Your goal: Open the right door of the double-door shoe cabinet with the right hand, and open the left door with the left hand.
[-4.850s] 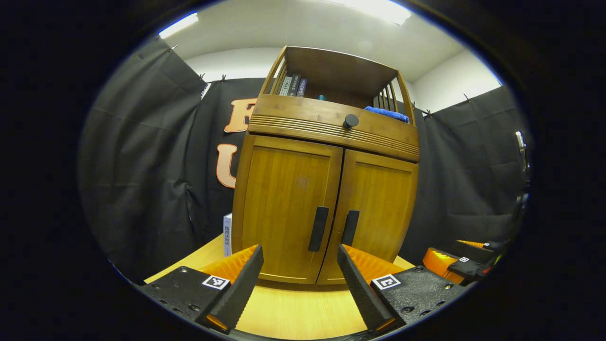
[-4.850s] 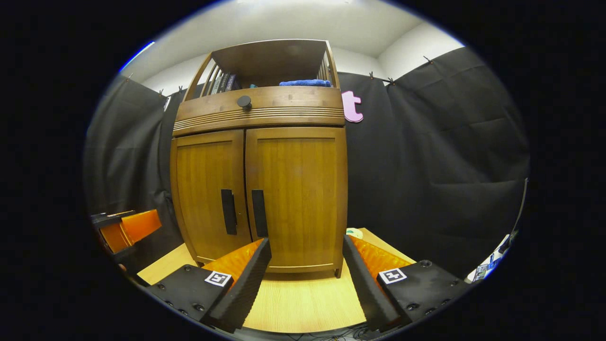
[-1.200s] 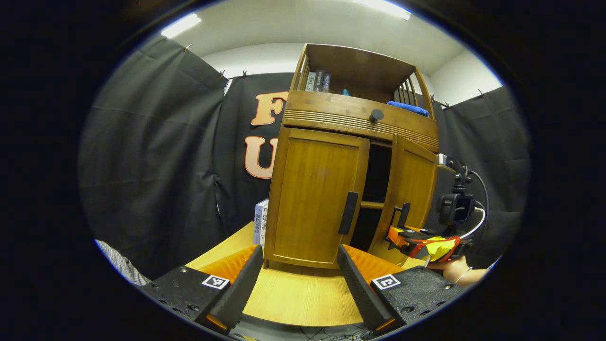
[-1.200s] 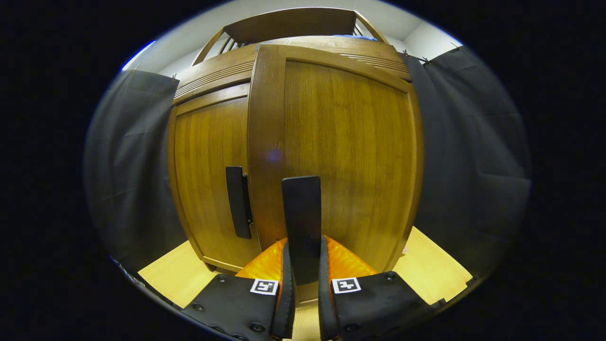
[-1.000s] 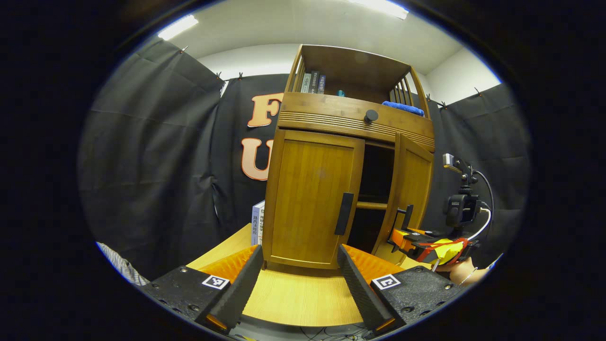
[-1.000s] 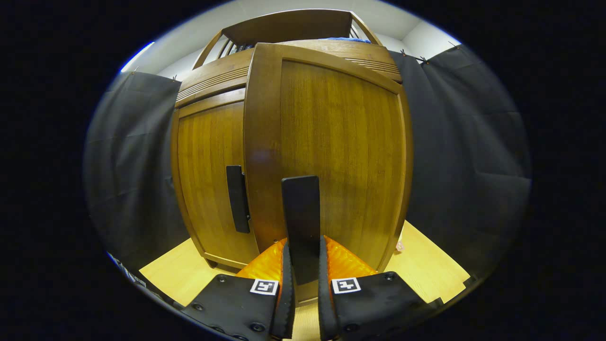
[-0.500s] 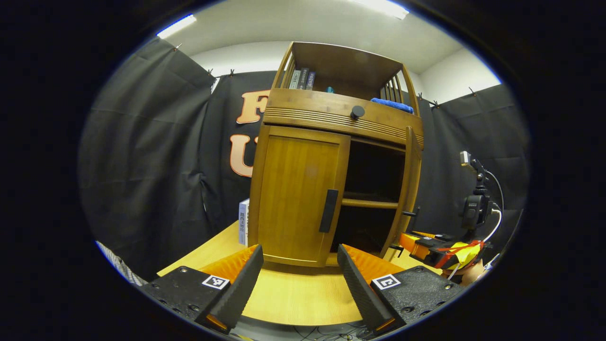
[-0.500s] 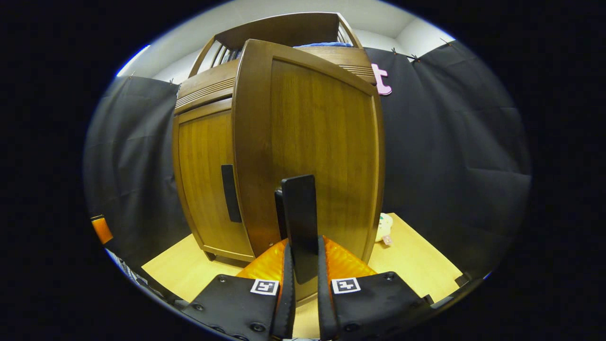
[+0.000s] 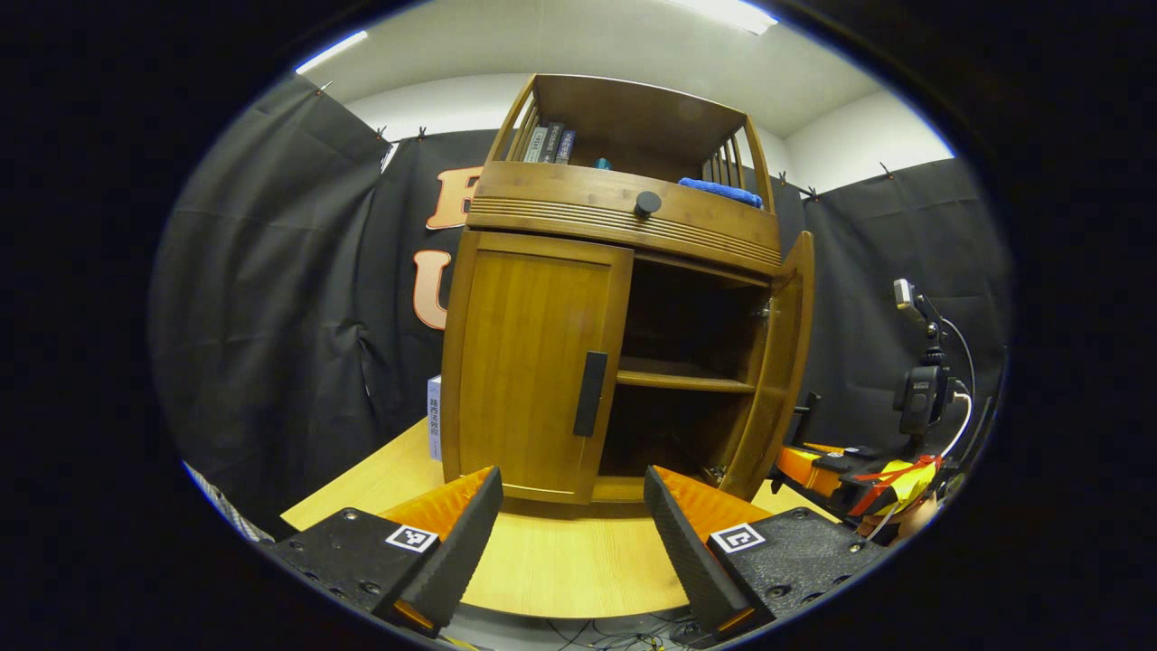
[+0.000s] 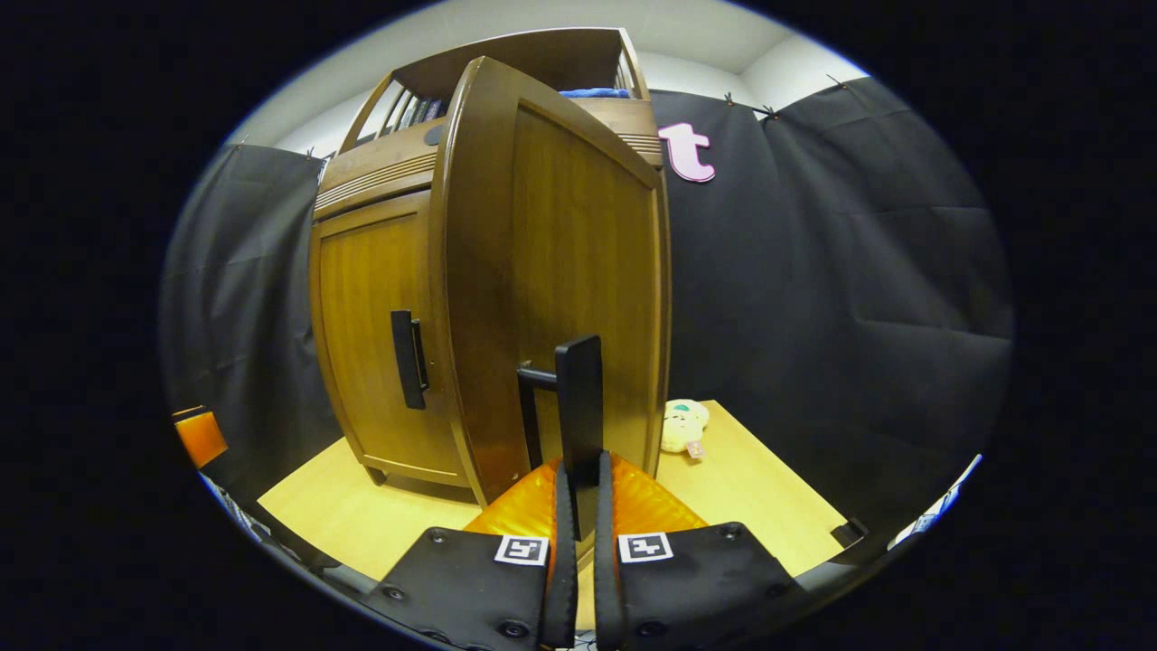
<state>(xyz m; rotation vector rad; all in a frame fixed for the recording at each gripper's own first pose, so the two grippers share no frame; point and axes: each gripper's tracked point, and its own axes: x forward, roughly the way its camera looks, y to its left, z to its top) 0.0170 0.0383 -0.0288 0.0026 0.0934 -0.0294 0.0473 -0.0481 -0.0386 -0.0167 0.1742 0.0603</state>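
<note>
The double-door shoe cabinet (image 9: 624, 212) is seen standing on a pale wooden table (image 9: 560, 565), with the booth's black cloth wall behind it. Above the doors a drawer front with a round black knob (image 9: 647, 202) is shown, and on the open top shelf a row of books (image 9: 545, 145) and a folded blue cloth (image 9: 720, 190) are kept.

The right door (image 10: 578, 271) is swung well out from the cabinet, so that two dark compartments and the shelf between them (image 9: 684, 378) are exposed. The left door (image 9: 533, 362) is shut flush against the cabinet front. At the cabinet's left side an upright book (image 9: 434, 418) is leaned, and at its right side, on the table, a small plush toy (image 10: 682, 425) is laid.

The right door's handle (image 10: 578, 407), an upright black bar, is clamped between the closed fingers of the right gripper (image 10: 578, 506). The left gripper (image 9: 571, 529) is held with its fingers spread wide and nothing between them, short of the cabinet.

The left door's handle (image 9: 590, 394) is the next target, by judgement: it lies straight ahead of and above the left gripper's gap, its long axis vertical, at the door's inner edge. The left gripper is plainly the nearer one to it, and its fingers would have to be brought forward to either side of the bar.
</note>
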